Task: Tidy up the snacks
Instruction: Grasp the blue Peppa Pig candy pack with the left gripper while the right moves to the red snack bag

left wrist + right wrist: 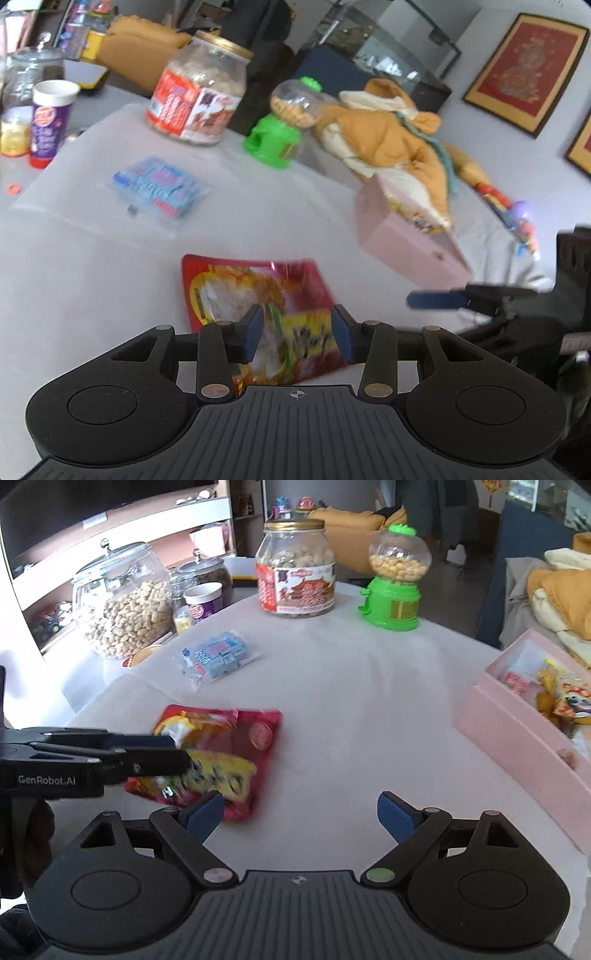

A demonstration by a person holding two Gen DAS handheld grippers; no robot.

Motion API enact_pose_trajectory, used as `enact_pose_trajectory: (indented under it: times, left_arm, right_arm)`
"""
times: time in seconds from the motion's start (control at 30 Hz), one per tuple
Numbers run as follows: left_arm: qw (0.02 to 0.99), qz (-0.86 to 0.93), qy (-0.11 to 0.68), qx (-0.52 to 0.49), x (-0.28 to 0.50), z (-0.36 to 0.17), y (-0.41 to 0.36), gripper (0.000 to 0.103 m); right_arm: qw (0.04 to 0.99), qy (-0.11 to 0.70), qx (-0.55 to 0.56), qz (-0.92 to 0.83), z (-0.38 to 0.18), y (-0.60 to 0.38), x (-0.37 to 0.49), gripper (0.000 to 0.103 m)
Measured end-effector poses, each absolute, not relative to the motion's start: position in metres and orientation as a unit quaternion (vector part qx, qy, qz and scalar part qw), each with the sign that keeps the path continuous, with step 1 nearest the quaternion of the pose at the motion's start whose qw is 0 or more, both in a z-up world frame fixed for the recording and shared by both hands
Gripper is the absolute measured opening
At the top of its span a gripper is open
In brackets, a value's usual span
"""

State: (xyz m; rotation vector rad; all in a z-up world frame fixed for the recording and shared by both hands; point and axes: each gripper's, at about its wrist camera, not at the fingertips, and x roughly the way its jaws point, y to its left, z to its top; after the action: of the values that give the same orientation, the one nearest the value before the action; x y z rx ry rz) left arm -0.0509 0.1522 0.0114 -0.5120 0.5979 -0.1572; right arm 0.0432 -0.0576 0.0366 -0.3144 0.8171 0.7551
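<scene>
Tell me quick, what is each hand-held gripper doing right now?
Left hand-held gripper: open, over the red snack bag, not pinching it.
Right hand-held gripper: wide open, holding nothing.

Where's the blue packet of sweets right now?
In the right wrist view the blue packet lies flat on the white table, left of centre, between the big peanut jar and the red snack bag.

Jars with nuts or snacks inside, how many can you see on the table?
3 clearly: the gold-lidded labelled jar at the far edge, the big round peanut jar on the left, and a darker glass-lidded jar behind it. More may be hidden behind those.
</scene>
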Motion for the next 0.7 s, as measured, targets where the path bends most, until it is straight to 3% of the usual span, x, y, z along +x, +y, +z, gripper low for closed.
enact_pose_trajectory:
  times: [0.13,0.23,0.43,0.53,0.7]
  left_arm:
    - [0.954,-0.017,0.243,-0.177,-0.032,0.036,0.17,0.046]
    - [0.957,0.077,0.253,-0.119,0.003,0.038,0.195,0.046]
    - [0.929,0.081,0.311,-0.185,0.054,0.008,0.239,0.046]
    - [0.936,0.065,0.306,-0.161,0.048,0.005,0.228,0.048]
    - [0.936,0.026,0.32,-0.143,0.026,0.005,0.197,0.05]
  right_arm:
    - [0.839,0.388,-0.14,0.355,0.04,-0.054,0.041,0.091]
    - [0.832,0.391,-0.134,0.37,0.036,-0.049,0.027,0.091]
    - [0.816,0.376,-0.189,0.396,0.015,-0.005,0.005,0.09]
    - [0.832,0.346,-0.226,0.37,0.009,-0.005,0.013,0.091]
    - [0.893,0.295,-0.271,0.204,0.016,-0.022,0.057,0.091]
